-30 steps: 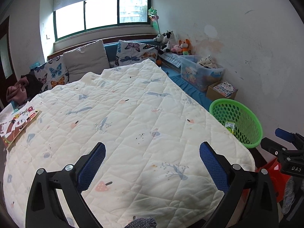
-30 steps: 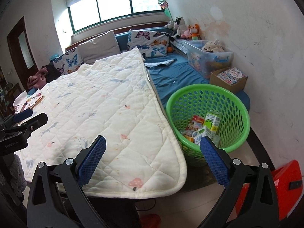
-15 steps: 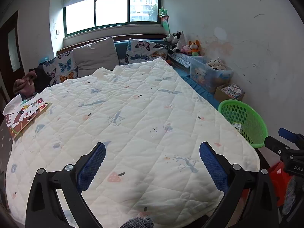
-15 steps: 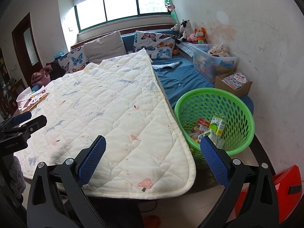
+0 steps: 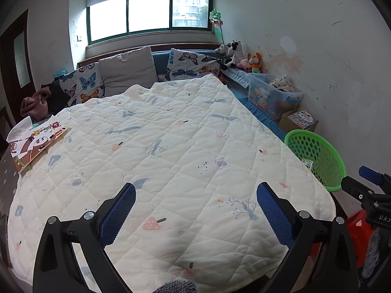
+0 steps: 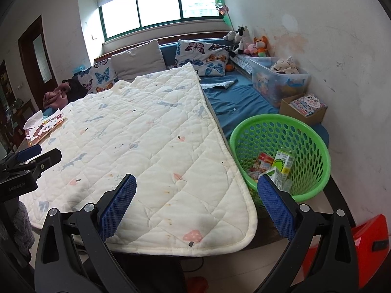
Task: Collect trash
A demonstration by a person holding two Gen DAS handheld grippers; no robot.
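Blue pads, left gripper [image 5: 195,210]: jaws stood wide apart, nothing between them, held over the near end of the quilt.
Blue pads, right gripper [image 6: 196,204]: jaws likewise spread wide and empty, over the quilt's near right corner, the right-hand pad [image 6: 275,207] overlapping the near rim of the basket in view.
Quilt [image 5: 171,151]: cream, diamond-stitched, with small mushroom and branch prints and some brownish stains; it covered a low surface and its bound edge hung over the near side.
Basket [image 6: 315,153]: green plastic, perforated wall, upright just beside the quilt's right edge, near the white wall.
Trash [image 6: 271,164]: cartons and wrappers lay inside the basket, one green-and-yellow drink carton [image 6: 283,161] leaning upright among them; exact count could not be told.
Picture book [image 5: 36,141]: cartoon cover, lay flat at the quilt's far left edge.
Mat [image 6: 234,100]: blue, exposed to the right of the quilt, beyond the basket.
Cardboard box [image 6: 303,107]: open, printed items on top, beyond the basket against the wall.
Clear tub [image 6: 278,83]: plastic, cloth piled in it, just beyond the cardboard box.
Cushions [image 5: 193,64]: butterfly print and one plain grey, lined up under the window.
Soft toys [image 6: 246,41]: clustered in the far right corner.
Red object [image 6: 366,239]: low at right, on the floor near the right gripper; what it was could not be told.
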